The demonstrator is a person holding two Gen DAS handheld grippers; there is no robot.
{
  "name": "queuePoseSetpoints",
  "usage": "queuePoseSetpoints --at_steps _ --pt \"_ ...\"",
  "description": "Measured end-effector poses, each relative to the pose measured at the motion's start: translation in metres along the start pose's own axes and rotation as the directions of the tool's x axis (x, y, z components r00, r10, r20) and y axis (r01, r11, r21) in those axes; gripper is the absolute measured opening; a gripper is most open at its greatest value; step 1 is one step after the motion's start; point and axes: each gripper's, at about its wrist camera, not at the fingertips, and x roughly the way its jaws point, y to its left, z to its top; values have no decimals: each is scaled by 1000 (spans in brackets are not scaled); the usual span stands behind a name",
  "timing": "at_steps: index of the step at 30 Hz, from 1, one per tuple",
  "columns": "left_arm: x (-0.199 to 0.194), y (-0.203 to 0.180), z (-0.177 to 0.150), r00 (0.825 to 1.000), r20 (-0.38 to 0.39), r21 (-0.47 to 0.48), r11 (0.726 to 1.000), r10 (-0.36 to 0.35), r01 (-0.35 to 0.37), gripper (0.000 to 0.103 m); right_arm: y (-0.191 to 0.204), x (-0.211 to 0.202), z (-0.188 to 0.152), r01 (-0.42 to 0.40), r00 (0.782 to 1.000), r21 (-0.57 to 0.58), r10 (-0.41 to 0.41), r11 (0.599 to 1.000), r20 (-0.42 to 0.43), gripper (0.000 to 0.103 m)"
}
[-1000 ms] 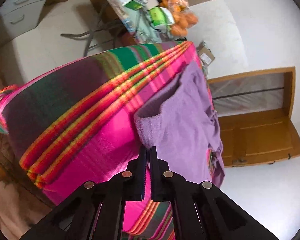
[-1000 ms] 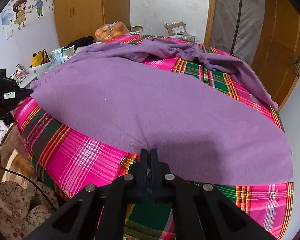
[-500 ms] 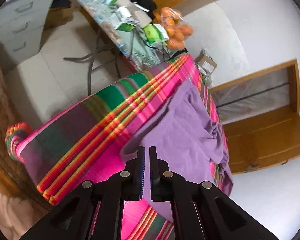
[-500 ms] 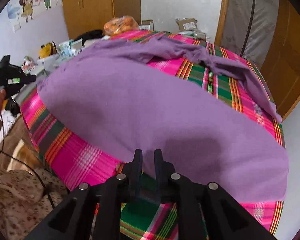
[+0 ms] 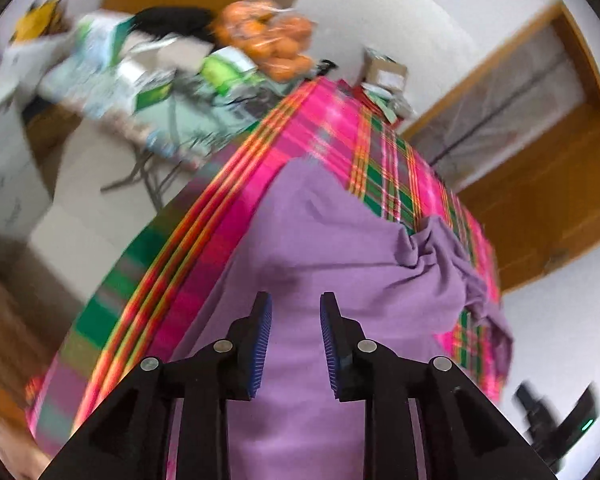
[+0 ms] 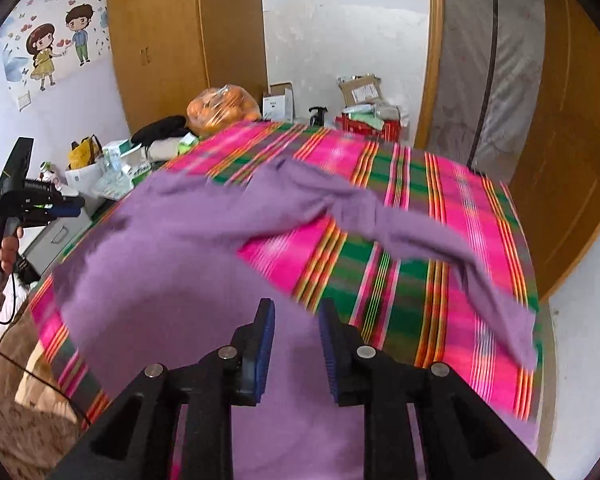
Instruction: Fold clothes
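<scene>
A: What does the left wrist view show?
B: The left gripper (image 5: 295,312) hangs over the purple garment (image 5: 332,264), its jaws spread apart with nothing between them. The garment lies flat on the pink and green plaid cover (image 5: 384,172), bunched into folds towards the far right. Beyond the cover's edge stand a cluttered table (image 5: 160,96) and a bag of oranges (image 5: 276,44). The picture is blurred.

A: And the right wrist view?
B: The right gripper (image 6: 296,318) also has its jaws parted, holding nothing, above the garment's (image 6: 172,264) broad body. One sleeve (image 6: 452,248) trails across the plaid cover (image 6: 432,184) towards the right edge. At far left, a hand (image 6: 4,244) grips the handle of the left gripper (image 6: 66,206), off to the side of the cover. Whether that gripper's jaws are apart cannot be told from here.
</scene>
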Motion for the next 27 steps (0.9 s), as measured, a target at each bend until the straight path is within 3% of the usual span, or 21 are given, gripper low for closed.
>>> queuePoseSetpoints --at_steps 4,6,10,16,21,27 --pt "19 -31 28 1000 0 117 993 14 -14 29 -16 27 39 -25 1000 16 25 1000 6 28" --pt "33 -46 42 1000 -3 196 980 27 -26 38 -25 44 56 -30 1000 16 30 999 -4 30" --pt "60 -71 61 998 -20 308 950 51 -43 39 -40 83 85 -27 999 19 28 999 -41 35" --pt "107 -103 62 990 -75 521 851 120 -63 39 -48 138 111 -11 994 -34 7 999 -110 38" --pt "134 -96 68 975 -61 536 831 215 -150 39 -51 179 132 -49 987 -62 38 997 -158 39" --pt "148 -84 67 962 -79 545 819 262 -179 39 -68 231 148 -66 969 -14 61 998 -241 39"
